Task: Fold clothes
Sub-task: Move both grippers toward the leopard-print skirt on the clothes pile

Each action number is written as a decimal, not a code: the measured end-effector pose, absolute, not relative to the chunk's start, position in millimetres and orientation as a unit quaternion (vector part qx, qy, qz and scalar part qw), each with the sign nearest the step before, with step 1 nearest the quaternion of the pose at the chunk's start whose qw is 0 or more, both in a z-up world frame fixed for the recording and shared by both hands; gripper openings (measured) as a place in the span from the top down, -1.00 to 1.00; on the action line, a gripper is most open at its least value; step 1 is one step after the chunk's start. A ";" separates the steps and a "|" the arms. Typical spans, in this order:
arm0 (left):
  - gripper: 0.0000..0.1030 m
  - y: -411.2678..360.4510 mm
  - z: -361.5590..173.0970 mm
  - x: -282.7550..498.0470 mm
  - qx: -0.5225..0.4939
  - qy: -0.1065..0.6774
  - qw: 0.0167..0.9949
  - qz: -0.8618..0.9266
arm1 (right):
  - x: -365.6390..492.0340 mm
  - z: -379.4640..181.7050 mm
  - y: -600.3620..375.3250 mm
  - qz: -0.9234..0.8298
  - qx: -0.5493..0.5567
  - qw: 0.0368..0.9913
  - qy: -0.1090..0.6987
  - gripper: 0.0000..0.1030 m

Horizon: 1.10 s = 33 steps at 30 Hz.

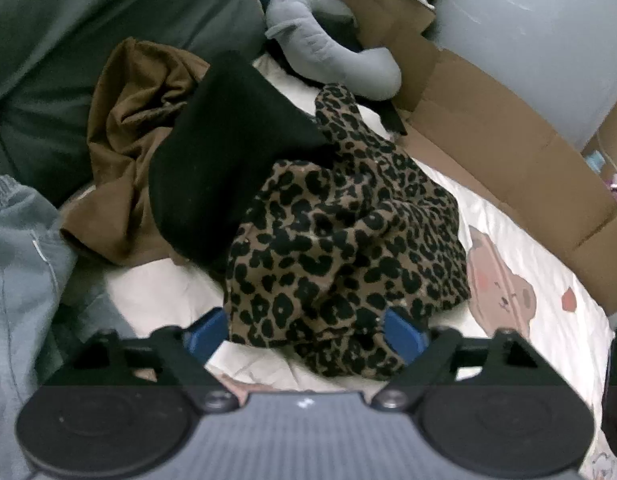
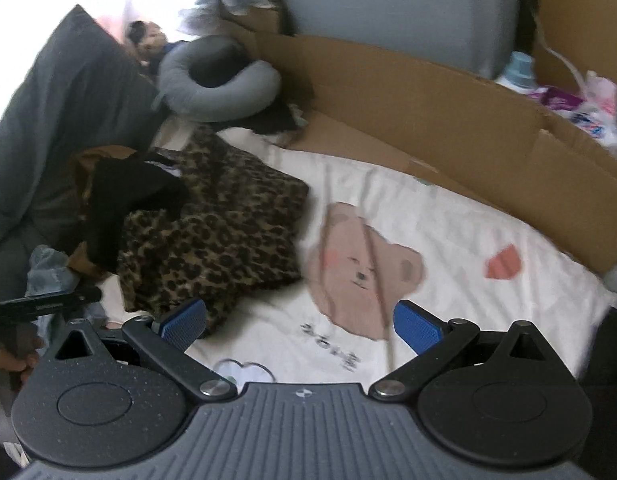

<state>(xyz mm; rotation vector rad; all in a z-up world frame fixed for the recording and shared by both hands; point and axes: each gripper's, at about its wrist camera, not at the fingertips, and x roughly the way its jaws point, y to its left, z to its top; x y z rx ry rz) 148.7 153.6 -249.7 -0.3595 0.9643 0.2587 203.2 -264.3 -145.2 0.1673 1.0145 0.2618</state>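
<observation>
Two grippers hang over the bed (image 2: 448, 232). Leopard garment (image 1: 340, 240), soft, light and limp, is best pinched at a hem. Left gripper (image 1: 308, 330): jaws wide, the garment's near edge bunched between them, seemingly unclamped. Right gripper (image 2: 300, 326): jaws wide, empty, garment beside its left jaw.

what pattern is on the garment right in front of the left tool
Leopard print, black spots on tan-brown. The leopard garment shows best in the left wrist view.
</observation>
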 end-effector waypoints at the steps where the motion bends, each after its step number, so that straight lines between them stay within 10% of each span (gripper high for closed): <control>1: -0.61 155.6 -255.1 148.3 -0.176 0.458 0.863 0.125 | 204.3 -153.3 -260.8 0.135 0.082 0.861 0.483 -0.99; 33: -0.74 185.6 -351.2 173.1 -0.197 0.441 0.871 0.087 | 200.1 -330.0 -196.7 0.246 0.160 0.841 0.454 -0.60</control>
